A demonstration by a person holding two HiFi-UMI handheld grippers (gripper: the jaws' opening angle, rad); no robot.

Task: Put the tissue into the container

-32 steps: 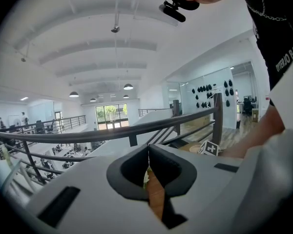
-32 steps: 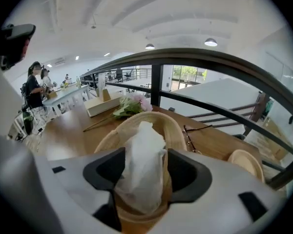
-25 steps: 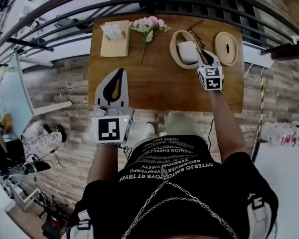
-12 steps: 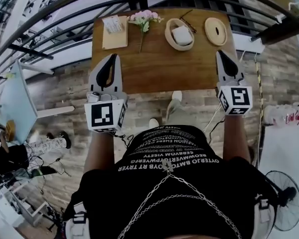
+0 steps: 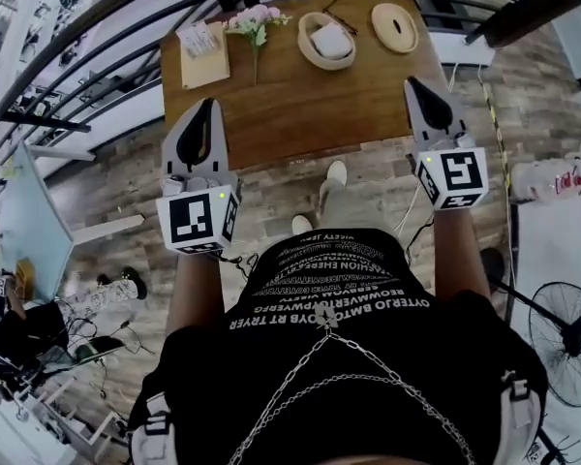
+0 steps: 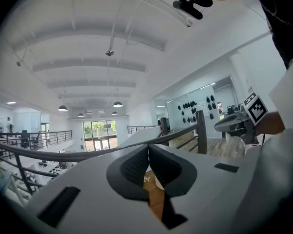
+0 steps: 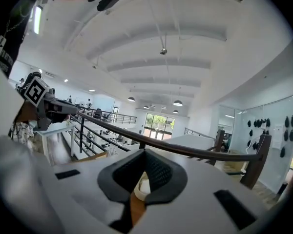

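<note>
A white tissue lies inside the oval wooden container at the far side of the wooden table. The container's flat oval lid with a slot rests to its right. My left gripper hovers at the table's near left edge, shut and empty; in its own view the pads meet at the tip. My right gripper is held at the table's near right corner, shut with nothing in it. A pale rim of the container shows through the gap behind its pads.
A pink flower stem and a tan box with white paper lie on the table's far left. A dark metal railing runs behind the table. A floor fan stands at the right on the plank floor.
Both grippers have drawn back from the table toward the person. The right gripper left the container, where the tissue stays, and its jaws have closed.
</note>
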